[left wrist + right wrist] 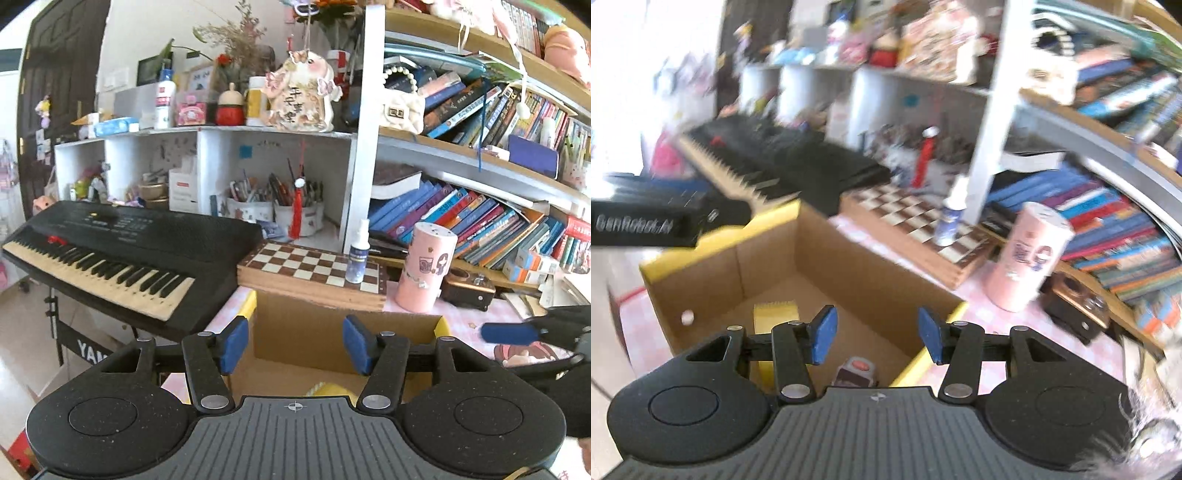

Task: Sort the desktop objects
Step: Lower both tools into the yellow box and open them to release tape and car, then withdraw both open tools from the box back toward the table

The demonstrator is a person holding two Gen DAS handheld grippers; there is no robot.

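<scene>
While nothing is held between their parted blue pads, the left gripper (295,347) and right gripper (874,334) are poised over an open cardboard box (827,258). Inside it, one yellow tape roll (772,314) and one small red-topped item (857,371) are seen. Behind the box, one chessboard (314,271) bearing one spray bottle (358,254) is found, with one pink canister (424,273) beside.

you're in a home study or bedroom (a lived-in one): crammed bookshelves (480,229), an electronic keyboard (122,254) on its stand, pen cups (273,210), a chessboard (314,266), trinkets and dried flowers (240,40) on white cubbies.
</scene>
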